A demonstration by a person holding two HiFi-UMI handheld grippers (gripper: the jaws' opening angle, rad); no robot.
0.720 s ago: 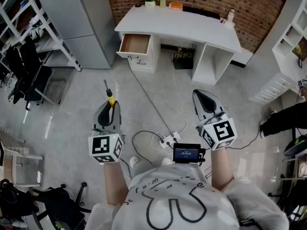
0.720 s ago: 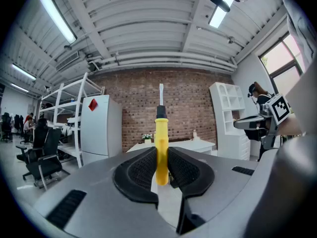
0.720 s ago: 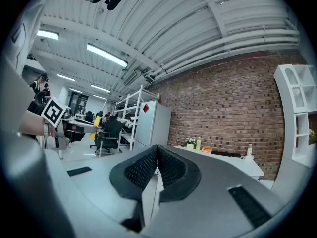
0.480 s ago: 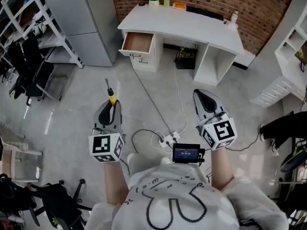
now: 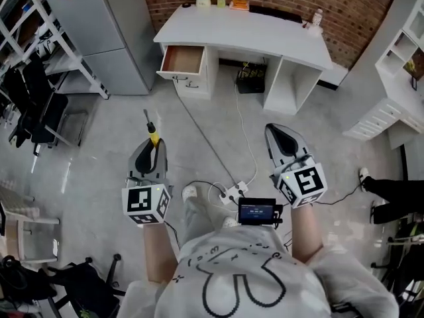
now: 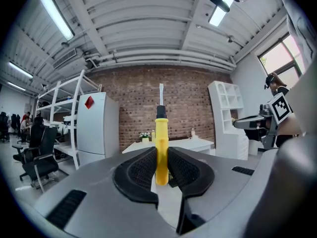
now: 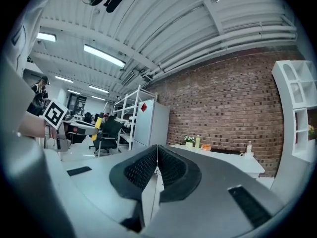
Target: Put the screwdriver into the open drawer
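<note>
My left gripper [image 5: 154,146] is shut on the screwdriver [image 5: 152,132], whose yellow handle sticks out past the jaws with the black collar and metal shaft pointing ahead. In the left gripper view the screwdriver [image 6: 160,144] stands upright between the black pads [image 6: 184,171], pinched by them. The open drawer [image 5: 185,60] juts from the left side of the white desk [image 5: 246,31], far ahead across the floor. My right gripper [image 5: 281,138] is held level at the right, shut with nothing between its pads [image 7: 167,168].
Cables and a power strip [image 5: 233,193] lie on the grey floor between me and the desk. A grey cabinet [image 5: 109,35] and metal shelving [image 5: 46,28] stand at the left, white shelves [image 5: 397,65] at the right. A person's legs [image 5: 391,191] show at the right edge.
The view has shifted slightly, with the desk a little to the left and higher in the picture. Both grippers hold the same pose. The person at the right has moved lower in the picture.
</note>
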